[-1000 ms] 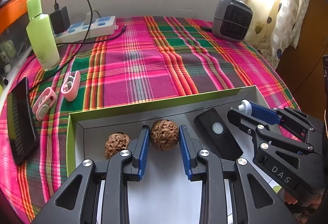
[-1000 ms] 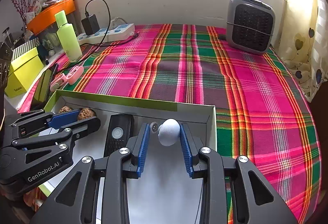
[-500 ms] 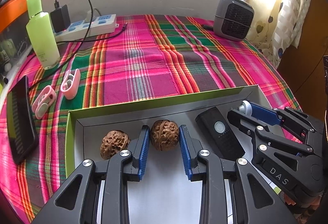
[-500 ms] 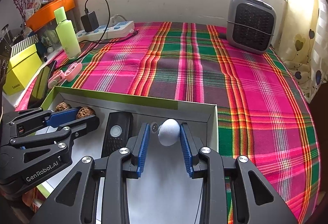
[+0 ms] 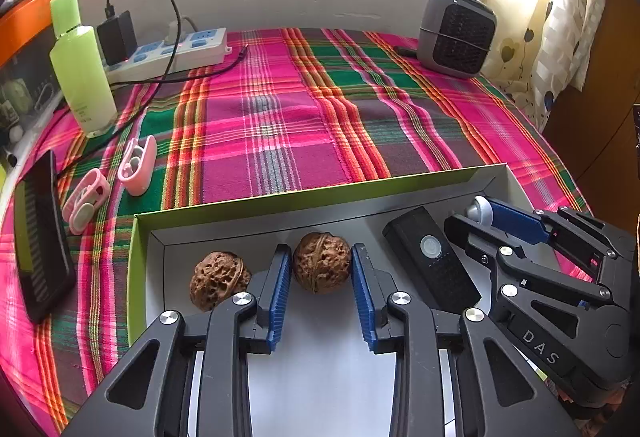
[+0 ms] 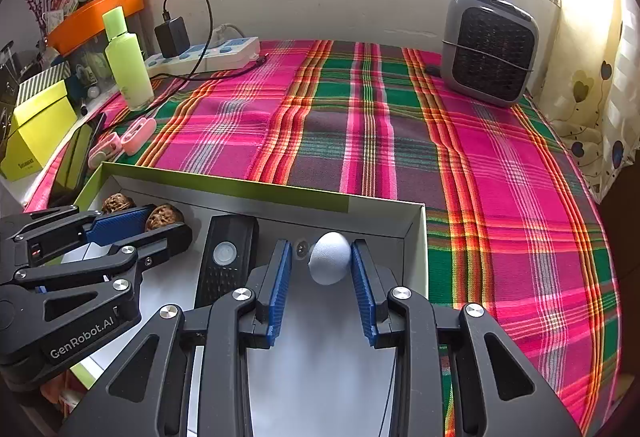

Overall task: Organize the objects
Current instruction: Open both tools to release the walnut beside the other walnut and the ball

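Observation:
A green-edged shallow box (image 5: 320,193) (image 6: 248,183) lies on the plaid cloth. My left gripper (image 5: 320,269) is shut on a brown walnut (image 5: 322,267) inside the box; a second walnut (image 5: 218,279) lies just left of it. A black remote (image 5: 432,261) (image 6: 226,261) lies in the box's middle. My right gripper (image 6: 324,265) is shut on a pale blue-white ball (image 6: 330,263) near the box's right corner. The right gripper also shows in the left wrist view (image 5: 480,215), the left gripper in the right wrist view (image 6: 160,223).
On the cloth left of the box: two pink clips (image 5: 138,165) (image 5: 86,197), a black phone (image 5: 42,249), a green bottle (image 5: 82,69) and a power strip with charger (image 5: 176,51). A grey heater (image 5: 456,33) stands at the back right. A yellow box (image 6: 36,129) sits off the left edge.
Both grippers have drawn back a little and risen slightly with the walnut and the ball still between their fingers. The loose walnut now sits a bit farther from the left finger.

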The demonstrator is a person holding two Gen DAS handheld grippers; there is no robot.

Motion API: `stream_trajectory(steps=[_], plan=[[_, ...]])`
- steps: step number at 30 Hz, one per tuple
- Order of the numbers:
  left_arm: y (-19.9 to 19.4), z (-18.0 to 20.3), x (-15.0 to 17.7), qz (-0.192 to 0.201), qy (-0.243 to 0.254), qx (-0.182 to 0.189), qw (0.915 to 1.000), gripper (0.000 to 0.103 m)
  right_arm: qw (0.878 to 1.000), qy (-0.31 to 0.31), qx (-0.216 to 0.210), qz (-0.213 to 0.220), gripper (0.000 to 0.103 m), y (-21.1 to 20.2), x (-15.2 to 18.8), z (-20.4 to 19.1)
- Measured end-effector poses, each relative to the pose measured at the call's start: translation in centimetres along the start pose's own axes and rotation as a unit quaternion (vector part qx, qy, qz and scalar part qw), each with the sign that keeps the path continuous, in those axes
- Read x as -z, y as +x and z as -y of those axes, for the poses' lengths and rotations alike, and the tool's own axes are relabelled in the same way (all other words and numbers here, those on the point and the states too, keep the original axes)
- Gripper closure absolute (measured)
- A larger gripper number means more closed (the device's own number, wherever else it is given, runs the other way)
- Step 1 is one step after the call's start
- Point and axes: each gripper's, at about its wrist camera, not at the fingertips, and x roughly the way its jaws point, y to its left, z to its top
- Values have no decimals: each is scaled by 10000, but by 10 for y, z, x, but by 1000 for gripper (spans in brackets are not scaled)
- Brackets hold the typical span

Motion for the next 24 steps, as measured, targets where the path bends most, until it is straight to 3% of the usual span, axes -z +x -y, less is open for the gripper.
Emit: stream_trajectory(steps=[8,24], plan=[[0,0,-1,-15,-14,-40,10000,63,10000,26,-1,-17,71,0,-1,1],[0,0,0,-26,-15,-74,10000,57,10000,33,5,3,65,-1,0,0]])
